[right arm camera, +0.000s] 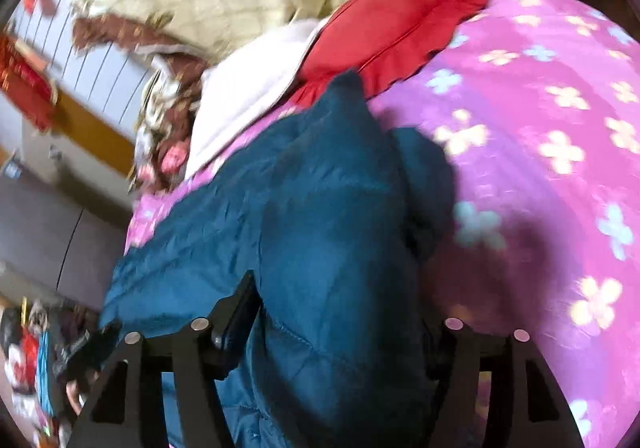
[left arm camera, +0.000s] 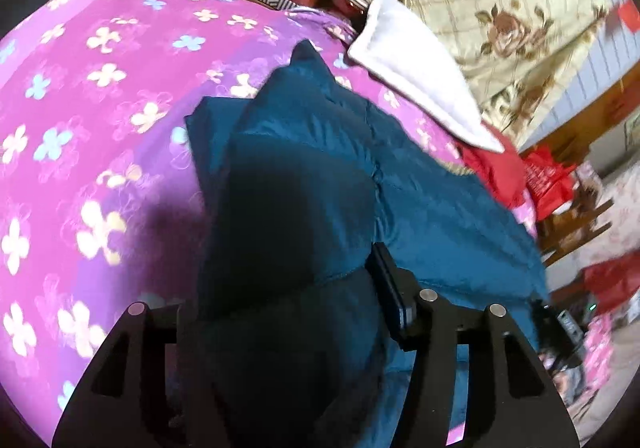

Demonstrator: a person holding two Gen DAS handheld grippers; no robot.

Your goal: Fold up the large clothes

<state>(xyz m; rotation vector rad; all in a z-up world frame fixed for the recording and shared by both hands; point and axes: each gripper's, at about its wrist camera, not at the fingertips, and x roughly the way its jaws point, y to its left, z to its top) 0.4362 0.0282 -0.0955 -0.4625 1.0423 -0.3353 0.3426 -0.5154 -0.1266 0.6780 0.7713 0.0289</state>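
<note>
A teal padded jacket (left arm camera: 320,175) lies on a pink bedspread with flower print (left arm camera: 100,87). My left gripper (left arm camera: 292,288) is shut on a thick fold of the jacket, which bulges up between the fingers and hides the left one. In the right wrist view the same jacket (right arm camera: 320,207) fills the middle, over the bedspread (right arm camera: 540,127). My right gripper (right arm camera: 336,312) is shut on another bunched part of it. The other gripper shows at the lower right edge of the left view (left arm camera: 560,328) and the lower left of the right view (right arm camera: 80,360).
A white cloth (left arm camera: 416,67) and a red cushion (right arm camera: 392,27) lie beyond the jacket. A cream quilt with rose print (left arm camera: 500,7) is piled behind. Red bags (left arm camera: 548,175) and clutter stand past the bed's edge.
</note>
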